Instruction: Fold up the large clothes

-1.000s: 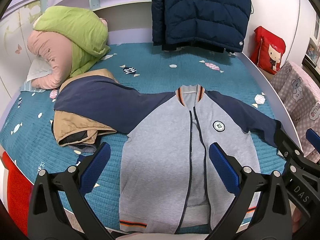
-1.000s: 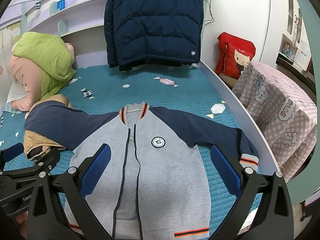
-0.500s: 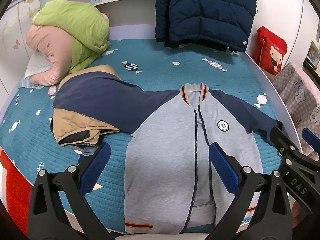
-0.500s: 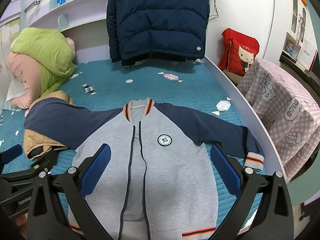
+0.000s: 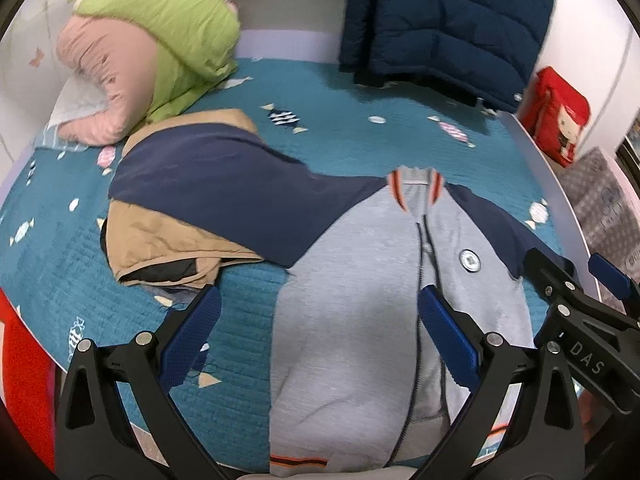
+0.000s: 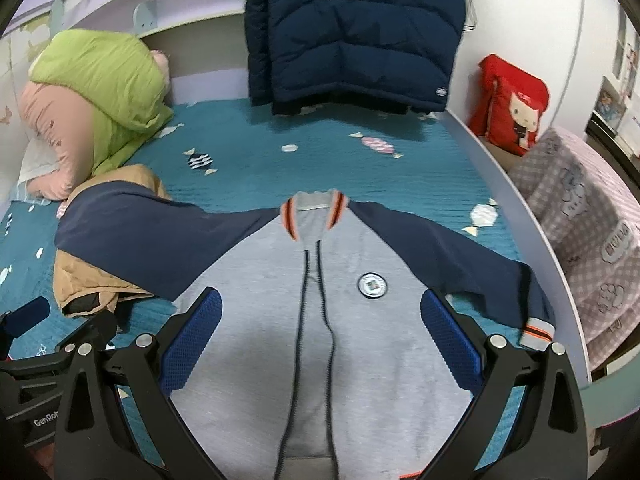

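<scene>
Grey-navy jacket (image 6: 320, 320) flat, face-up on bed (image 6: 248, 168), frame centre, sleeves spread. No fold made; all folding left. Left gripper (image 5: 316, 344), right gripper (image 6: 320, 344) released, holding nothing.

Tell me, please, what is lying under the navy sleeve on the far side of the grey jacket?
A folded tan garment with a dark lining lies under the navy sleeve, on the teal bedspread. The sleeve covers its middle, and the cuff is not visible.

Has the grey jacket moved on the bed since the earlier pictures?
No. The jacket keeps its place: its left sleeve lies over the tan garment as before, and its cuff stays by the bed edge. Only the cameras shifted.
</scene>
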Motion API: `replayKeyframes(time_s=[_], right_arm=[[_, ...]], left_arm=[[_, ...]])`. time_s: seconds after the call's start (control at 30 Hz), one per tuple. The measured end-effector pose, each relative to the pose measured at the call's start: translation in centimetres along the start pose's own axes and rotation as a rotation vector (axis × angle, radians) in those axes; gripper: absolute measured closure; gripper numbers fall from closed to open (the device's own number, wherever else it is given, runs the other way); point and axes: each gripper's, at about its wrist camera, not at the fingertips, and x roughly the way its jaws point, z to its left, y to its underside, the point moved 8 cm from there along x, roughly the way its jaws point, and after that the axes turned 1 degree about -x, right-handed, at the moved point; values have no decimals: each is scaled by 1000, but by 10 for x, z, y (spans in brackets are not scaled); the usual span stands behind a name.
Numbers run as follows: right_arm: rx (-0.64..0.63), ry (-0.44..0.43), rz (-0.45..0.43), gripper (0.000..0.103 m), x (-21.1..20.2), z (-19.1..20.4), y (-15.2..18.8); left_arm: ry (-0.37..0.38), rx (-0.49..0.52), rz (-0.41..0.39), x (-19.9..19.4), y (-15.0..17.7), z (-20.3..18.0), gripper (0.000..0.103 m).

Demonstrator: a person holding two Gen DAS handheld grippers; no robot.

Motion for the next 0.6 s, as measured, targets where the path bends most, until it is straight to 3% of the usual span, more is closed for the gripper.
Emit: replayKeyframes(time_s=[0.2,0.4,0.6], right_arm=[[-10,-36,25,7,22,23,-13],[-24,-106,47,7,47,51,-27],[-38,-178,83,7,83,81,-41]], left_arm=[[-12,-33,2,12,-11,22,5],[-24,-71,76,34,-20,53,5],[-87,-117,92,48,-34,97,5]])
